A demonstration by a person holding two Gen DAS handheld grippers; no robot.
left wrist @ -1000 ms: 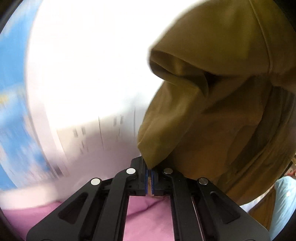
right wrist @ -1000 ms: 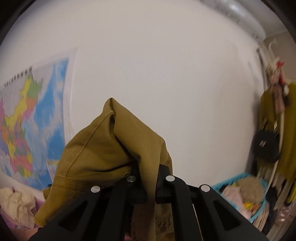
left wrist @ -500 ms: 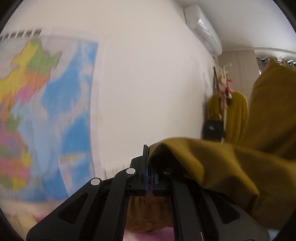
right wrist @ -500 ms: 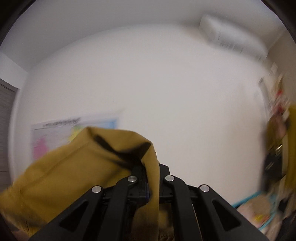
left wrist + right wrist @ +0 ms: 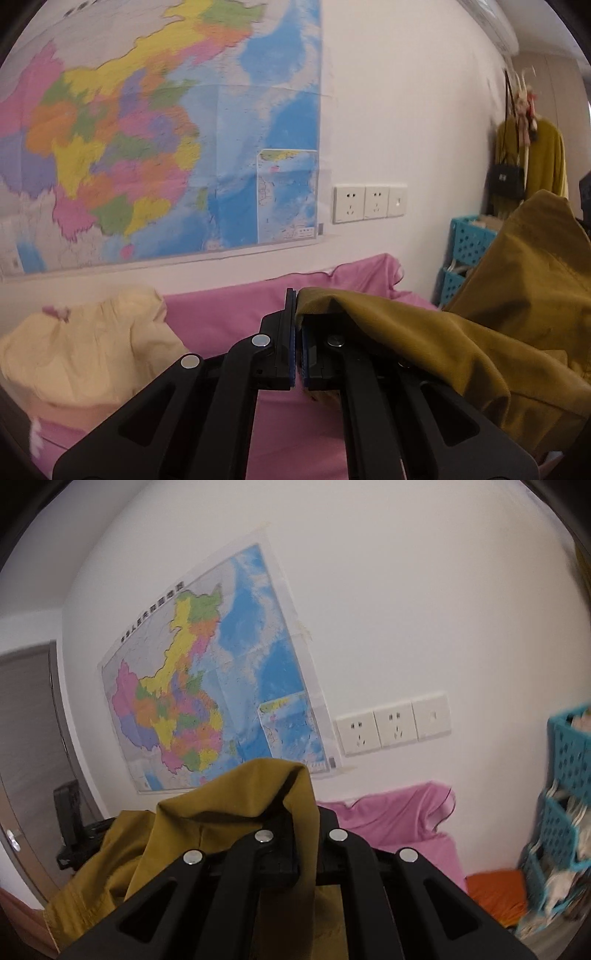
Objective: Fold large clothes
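An olive-brown garment hangs between both grippers above a pink-covered bed. My left gripper is shut on an edge of the garment, which drapes off to the right. In the right wrist view the same garment bunches over my right gripper, which is shut on a fold of it; the cloth hides the fingertips and hangs down to the left.
A cream garment lies on the bed at left. A wall map and sockets are ahead. Blue perforated baskets stand at right. Clothes and a black bag hang on the far wall. A door is at left.
Both grippers have swung down from facing the upper wall to facing the bed and map. The garment now drapes lower, still held by both.
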